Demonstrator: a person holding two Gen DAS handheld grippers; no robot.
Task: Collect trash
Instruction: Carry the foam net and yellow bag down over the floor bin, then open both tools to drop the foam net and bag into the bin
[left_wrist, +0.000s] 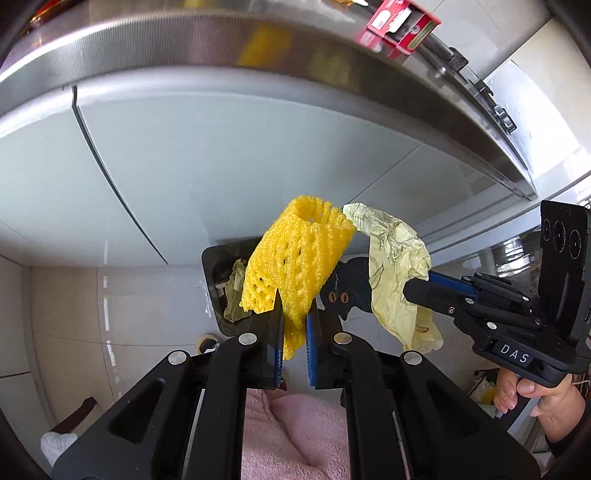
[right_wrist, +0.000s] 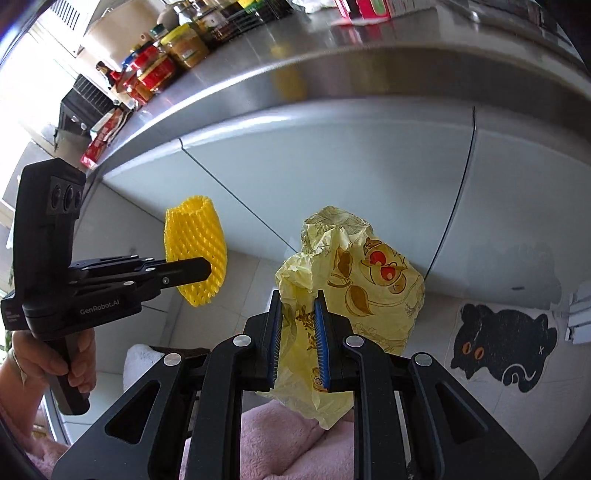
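Countertop (left_wrist: 258, 55) of brushed steel arcs across twelve o'clock in both wrist views, pale cabinet doors (left_wrist: 258, 155) below it, tiled floor beneath. Against the cabinet base, at about nine o'clock from the left gripper's tips, sits a dark bin (left_wrist: 218, 291) with crumpled scraps already inside. A black cat-shaped mat (right_wrist: 506, 343) lies on the floor at four o'clock in the right wrist view.

The right gripper (right_wrist: 297, 306) has its blue-padded fingers clamped on a crumpled yellow printed bag (right_wrist: 362, 280), which bulges up past the tips. The left gripper (left_wrist: 293, 310) is pinched tight on a yellow foam fruit net (left_wrist: 295, 254), most of it standing above the tips.

Both pieces hang over the floor, near the bin but seemingly not yet over its mouth. To finish well, I would bring each gripper squarely above the opening before parting the fingers, one at a time; the light bag may drift or cling to the pads.
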